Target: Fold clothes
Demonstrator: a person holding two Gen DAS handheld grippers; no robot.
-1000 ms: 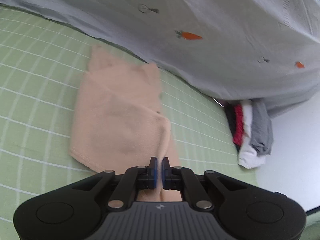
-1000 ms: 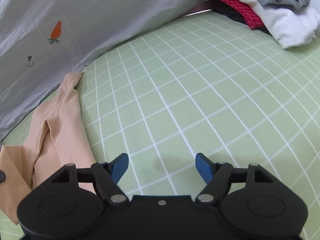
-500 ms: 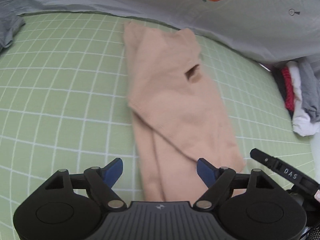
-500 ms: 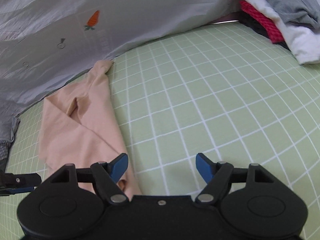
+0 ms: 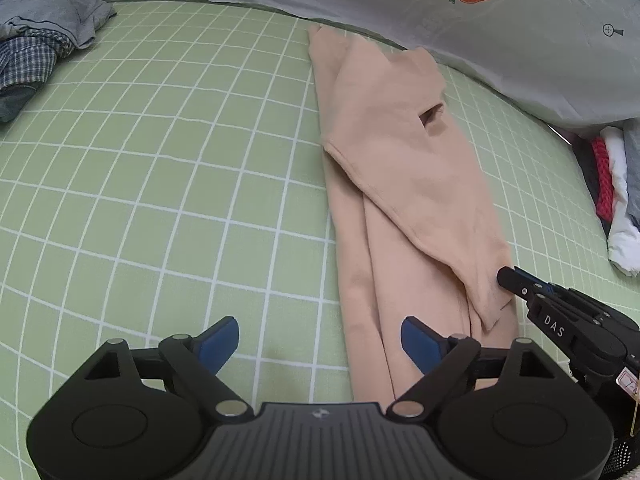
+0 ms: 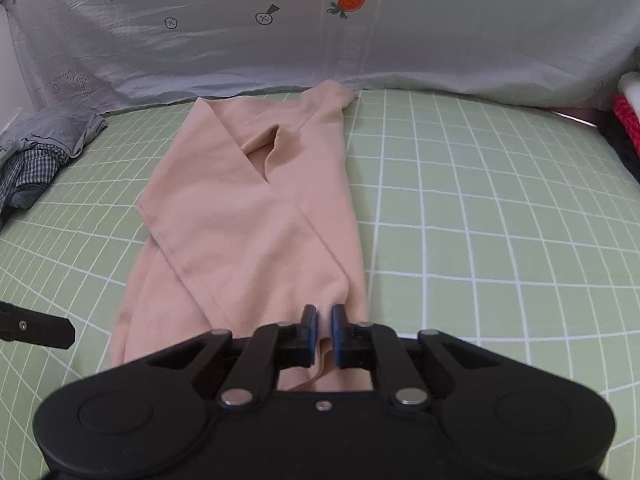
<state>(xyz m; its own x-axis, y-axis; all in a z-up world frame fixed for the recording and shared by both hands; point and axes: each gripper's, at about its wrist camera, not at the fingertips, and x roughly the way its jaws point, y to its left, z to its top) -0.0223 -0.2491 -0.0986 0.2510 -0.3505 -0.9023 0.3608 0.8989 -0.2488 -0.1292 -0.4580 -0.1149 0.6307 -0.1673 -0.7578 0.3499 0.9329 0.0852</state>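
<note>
Right gripper [image 6: 324, 330] — blue pads pinched together on the near hem of the peach garment [image 6: 248, 220], a soft knit folded lengthwise into a long strip on the green checked sheet [image 5: 160, 152]. Left gripper [image 5: 320, 340] — jaws spread wide, holding nothing, beside the strip.

The left gripper [image 5: 320, 340] is low and level, jaws spread wide, its blue pads [image 5: 219, 339] gripping nothing. The right gripper [image 6: 324, 334] sits just to its right, jaws drawn nearly together and pinching a fold of cloth [image 6: 256, 220] between the pads; its tip [image 5: 510, 279] shows in the left view.
</note>
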